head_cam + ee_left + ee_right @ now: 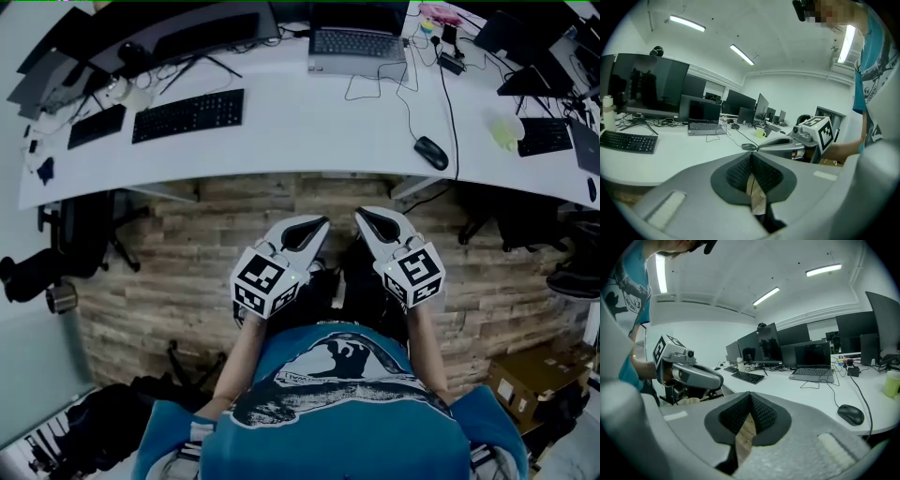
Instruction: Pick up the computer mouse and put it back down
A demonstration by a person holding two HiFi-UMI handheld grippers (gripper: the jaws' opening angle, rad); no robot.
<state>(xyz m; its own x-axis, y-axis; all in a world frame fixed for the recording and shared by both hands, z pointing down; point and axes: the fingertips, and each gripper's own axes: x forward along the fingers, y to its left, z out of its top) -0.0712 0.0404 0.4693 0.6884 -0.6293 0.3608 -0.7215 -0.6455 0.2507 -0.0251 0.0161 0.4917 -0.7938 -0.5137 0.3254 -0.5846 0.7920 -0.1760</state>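
The black computer mouse (431,152) lies on the white desk (300,131), right of middle, its cable running back toward the laptop. It also shows in the left gripper view as the mouse (749,146) and in the right gripper view as the mouse (851,414). Both grippers hang side by side over the wooden floor, short of the desk's front edge and well away from the mouse. My left gripper (320,224) is shut with nothing in it, its pads meeting at the tip (751,156). My right gripper (363,217) is likewise shut and empty (750,396).
On the desk stand a laptop (356,42), a black keyboard (187,114), a smaller keyboard (96,126), a yellow-green cup (504,131) and several monitors at the back. Office chairs (80,234) sit under the desk at left and right. A cardboard box (534,380) lies on the floor at right.
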